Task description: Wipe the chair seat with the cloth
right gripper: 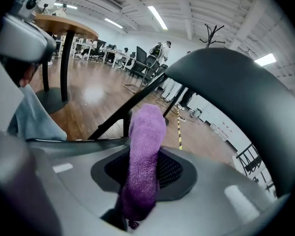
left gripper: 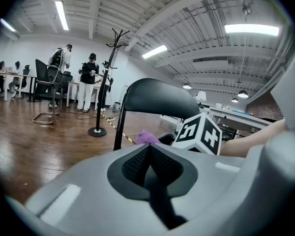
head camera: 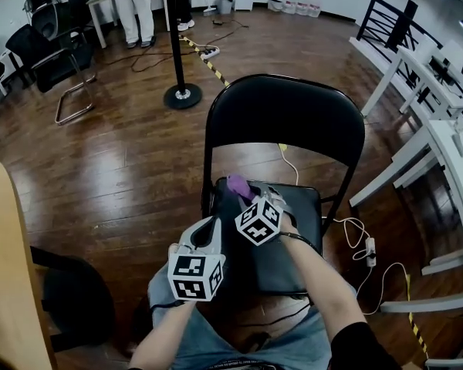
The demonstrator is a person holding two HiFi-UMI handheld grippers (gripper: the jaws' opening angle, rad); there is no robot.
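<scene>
Black folding chair. A person sits facing it with tongs in both hands.

Right gripper (head camera: 251, 196): clamped on the cloth (head camera: 238, 183). The cloth is purple and bunched, with a wad standing out past the jaw tips. It hangs over the chair seat (head camera: 305, 222) at the rear left corner, just below the backrest (head camera: 285, 114). I cannot tell whether the cloth touches the seat there.

Left gripper (head camera: 211, 226): jaws pressed together with nothing between them. It is at the seat's left edge, just beside the right gripper.

Step, as I read it: the start of a wiping pass, with the cloth brought to the back corner.

The next move likely calls for pressing the wad onto the seat and drawing it along the rear edge toward the right corner. The grip should be firm so the cloth does not pull free. The left gripper has no evident job, though it might steady the chair.
</scene>
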